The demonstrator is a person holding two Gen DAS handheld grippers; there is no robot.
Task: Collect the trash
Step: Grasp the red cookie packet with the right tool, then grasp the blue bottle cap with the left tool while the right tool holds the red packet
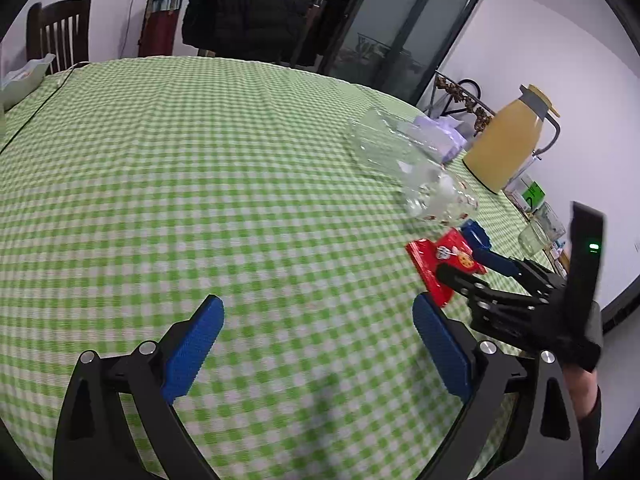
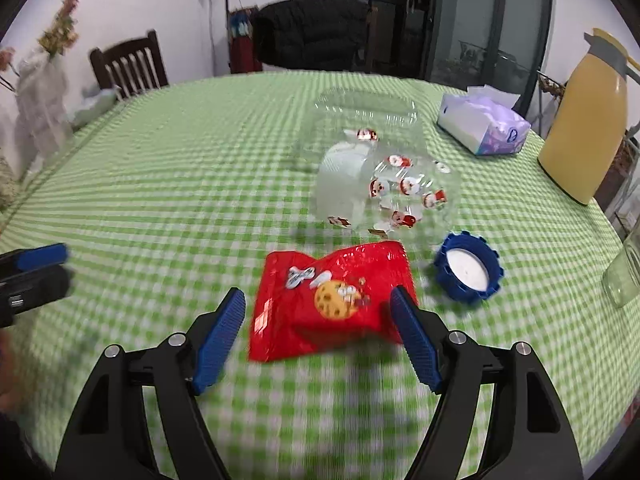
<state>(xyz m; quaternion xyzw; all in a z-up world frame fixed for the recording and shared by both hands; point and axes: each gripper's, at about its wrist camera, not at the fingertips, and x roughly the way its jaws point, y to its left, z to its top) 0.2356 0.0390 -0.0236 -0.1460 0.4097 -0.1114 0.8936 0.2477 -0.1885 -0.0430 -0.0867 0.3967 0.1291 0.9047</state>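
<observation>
Checked tablecloth (image 2: 160, 200) | red cookie packet (image 2: 332, 300) between right hand-held gripper (image 2: 318, 324) spread jaws

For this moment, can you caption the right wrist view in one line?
Open right gripper straddles a red cookie packet on the green checked tablecloth, blue lid and clear wrapper beyond.

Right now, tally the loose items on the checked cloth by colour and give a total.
Red: 1, snack packet
Blue: 1, lid
Clear: 3, tub, printed bag, glass
Yellow: 1, jug
White and purple: 1, tissue pack
Total: 7
</observation>
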